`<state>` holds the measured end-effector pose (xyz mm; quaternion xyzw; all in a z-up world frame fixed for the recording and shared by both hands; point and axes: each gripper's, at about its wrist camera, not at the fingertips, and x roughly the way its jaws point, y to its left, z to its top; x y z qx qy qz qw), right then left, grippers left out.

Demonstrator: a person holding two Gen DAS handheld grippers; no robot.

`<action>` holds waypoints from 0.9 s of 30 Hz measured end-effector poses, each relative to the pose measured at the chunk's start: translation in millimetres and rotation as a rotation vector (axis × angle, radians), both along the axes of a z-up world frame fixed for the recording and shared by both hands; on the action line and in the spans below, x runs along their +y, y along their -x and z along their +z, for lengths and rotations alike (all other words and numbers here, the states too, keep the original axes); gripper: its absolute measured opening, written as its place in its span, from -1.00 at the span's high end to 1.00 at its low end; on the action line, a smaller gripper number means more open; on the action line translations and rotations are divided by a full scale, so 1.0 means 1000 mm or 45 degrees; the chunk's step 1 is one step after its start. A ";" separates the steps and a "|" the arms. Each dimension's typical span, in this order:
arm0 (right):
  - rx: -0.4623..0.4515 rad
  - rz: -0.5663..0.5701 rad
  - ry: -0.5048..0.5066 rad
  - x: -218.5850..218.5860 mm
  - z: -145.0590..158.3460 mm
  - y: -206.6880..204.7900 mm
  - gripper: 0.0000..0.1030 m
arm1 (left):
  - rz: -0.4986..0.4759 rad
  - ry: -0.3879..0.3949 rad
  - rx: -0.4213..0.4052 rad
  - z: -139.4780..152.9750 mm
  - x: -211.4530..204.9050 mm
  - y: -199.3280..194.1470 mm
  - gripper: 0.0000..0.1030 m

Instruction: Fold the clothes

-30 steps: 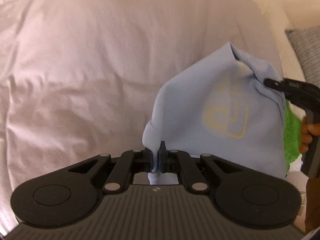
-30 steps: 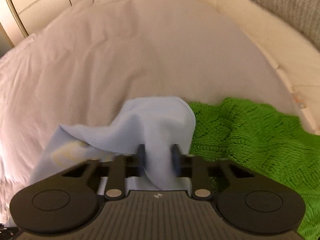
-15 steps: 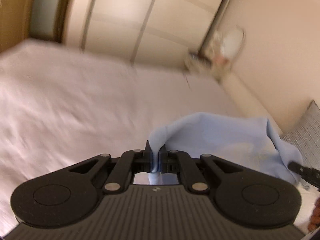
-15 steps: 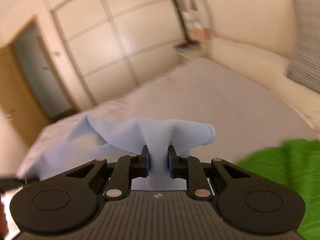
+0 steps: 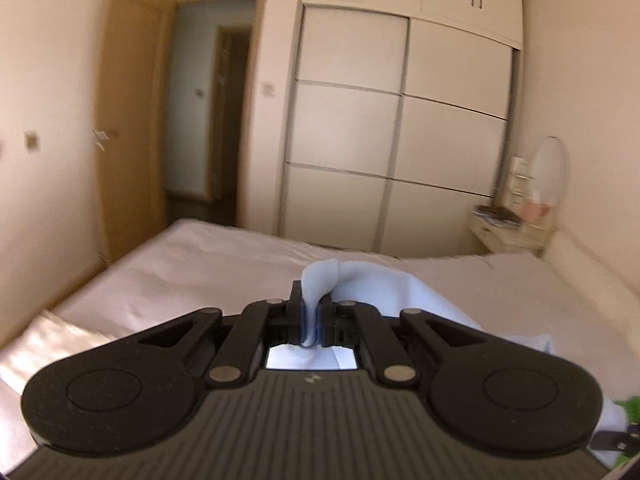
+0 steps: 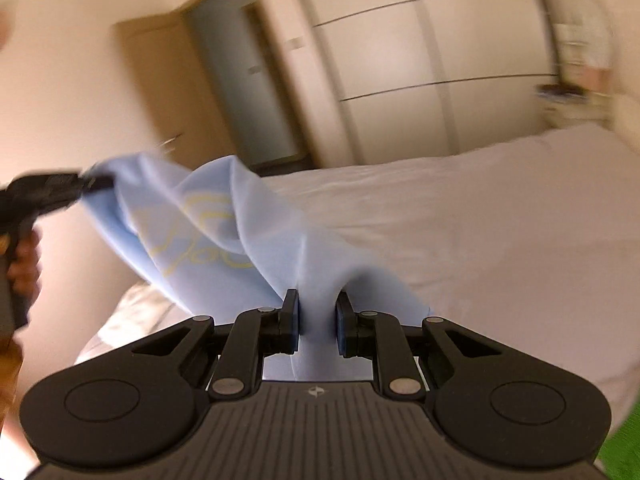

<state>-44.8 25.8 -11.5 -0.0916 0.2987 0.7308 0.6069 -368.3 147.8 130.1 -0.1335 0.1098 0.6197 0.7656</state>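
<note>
Garment: a light blue shirt (image 6: 224, 240) of thin, smooth knit, with a pale yellow outline print on it; the print is blurred and cannot be read.
Where it is: held up above the bed (image 6: 500, 232), strung between the two claws, its lower part hanging toward the sheet.
Long axis: in the right wrist view it runs from the far claw at the left edge, down and across to the near claw at the bottom middle, sagging in soft folds between them.
Left claw (image 5: 311, 322): jaws pressed nearly together on a thin pinch of the shirt's edge, a small rounded tuft standing up above them. In the right wrist view it shows as a black tip (image 6: 94, 182) biting the shirt's far corner.
Right claw (image 6: 316, 326): jaws closed on a thicker bunched fold of the shirt, cloth filling the gap between the blue pads.
Bed: pale pinkish-white sheet, fine weave, lightly creased, under the shirt.
Green knit (image 6: 624, 444): a bright green, coarse textile on the bed just right of the near claw, only a corner showing.
Wardrobe (image 5: 400, 140): cream sliding panels beyond the bed's far end.
Door (image 5: 132, 120): plain wood, standing open left of the wardrobe.
</note>
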 end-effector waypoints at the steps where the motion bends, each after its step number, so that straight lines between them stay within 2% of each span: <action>1: 0.005 0.027 -0.010 0.002 0.001 0.011 0.66 | 0.012 -0.014 0.020 0.006 0.004 0.006 0.95; 5: 0.036 0.041 -0.025 0.014 0.007 0.041 0.66 | 0.007 -0.012 0.067 0.014 0.045 0.015 0.95; 8: 0.023 0.015 -0.003 0.027 0.006 0.067 0.64 | -0.028 0.009 0.104 -0.001 0.087 0.018 0.94; 9: 0.007 0.023 0.030 0.035 0.003 0.079 0.60 | -0.040 0.035 0.121 -0.010 0.104 0.018 0.94; 10: -0.009 0.035 0.068 0.043 0.000 0.092 0.37 | -0.055 0.078 0.134 -0.022 0.122 0.022 0.94; 11: -0.026 0.047 0.106 0.051 -0.004 0.105 0.02 | -0.066 0.133 0.144 -0.038 0.140 0.026 0.93; 13: -0.052 0.017 0.178 0.065 -0.021 0.123 -0.33 | -0.096 0.296 0.178 -0.082 0.173 0.039 0.84; 14: -0.065 -0.001 0.213 0.072 -0.030 0.132 -0.38 | -0.116 0.388 0.202 -0.109 0.190 0.048 0.78; 15: -0.060 -0.033 0.262 0.079 -0.044 0.131 -0.38 | -0.136 0.492 0.232 -0.140 0.205 0.055 0.75; 18: 0.050 -0.160 0.464 0.099 -0.096 0.133 -0.38 | -0.148 0.773 0.312 -0.229 0.231 0.079 0.75; 21: 0.140 -0.260 0.642 0.110 -0.148 0.125 -0.38 | -0.135 1.005 0.356 -0.299 0.239 0.104 0.76; 24: 0.187 -0.344 0.761 0.129 -0.192 0.113 -0.37 | -0.141 1.123 0.332 -0.329 0.245 0.123 0.75; 25: 0.220 -0.368 0.791 0.138 -0.206 0.106 -0.37 | -0.143 1.134 0.305 -0.333 0.248 0.124 0.75; 27: 0.297 -0.417 0.817 0.146 -0.230 0.093 -0.37 | -0.146 1.116 0.252 -0.333 0.256 0.129 0.56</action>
